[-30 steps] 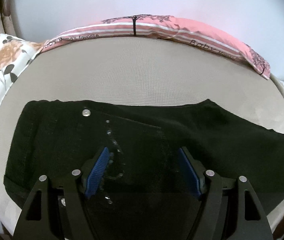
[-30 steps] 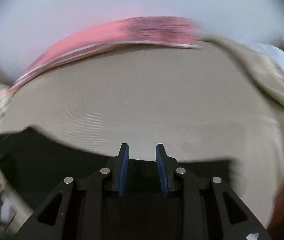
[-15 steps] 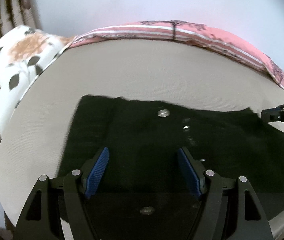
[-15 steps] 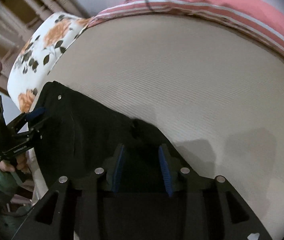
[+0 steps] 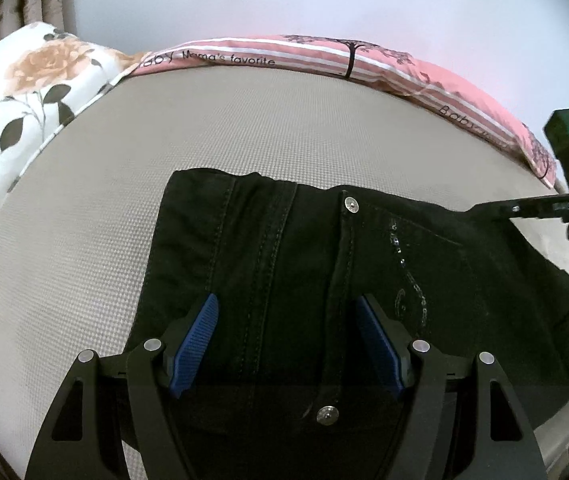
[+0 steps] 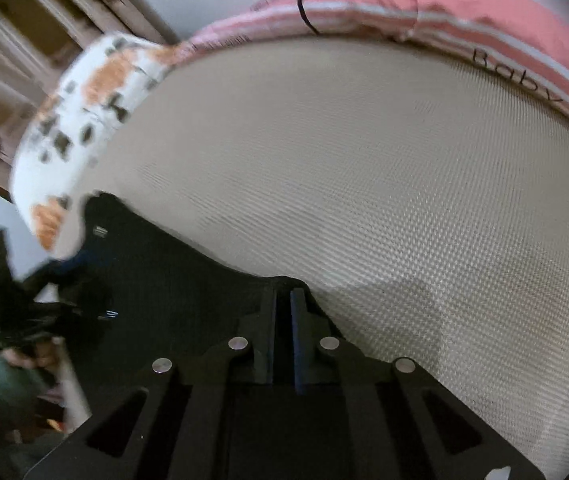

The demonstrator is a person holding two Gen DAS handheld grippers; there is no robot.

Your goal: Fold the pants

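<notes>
Right now the left gripper [image 5: 286,342] hangs over the waist end of the black pants [image 5: 284,264] with its blue pads wide apart and nothing pinched between them. The cloth lies flat under it, and a silver button [image 5: 351,204] sits just past its right pad.

Over to the right, the right gripper [image 6: 283,312] has just squeezed its jaws together. They are clenched on the far edge of the pants [image 6: 172,280], where the dark cloth bunches up between the pads. Its tips look like they press into the leg part, well apart from the left gripper.

What could go wrong? I think the pinch is very close to the edge, so the cloth could slip out when it is lifted. The jeans look thick and heavy, so the fold could sag or land crooked if only one side is held.

Under both grippers is a tan mat [image 5: 244,128] with a bumpy weave. A flowery pillow [image 5: 24,92] lies off to the left, and a pink striped pillow [image 5: 364,56] runs along the far side, by a pale wall.
</notes>
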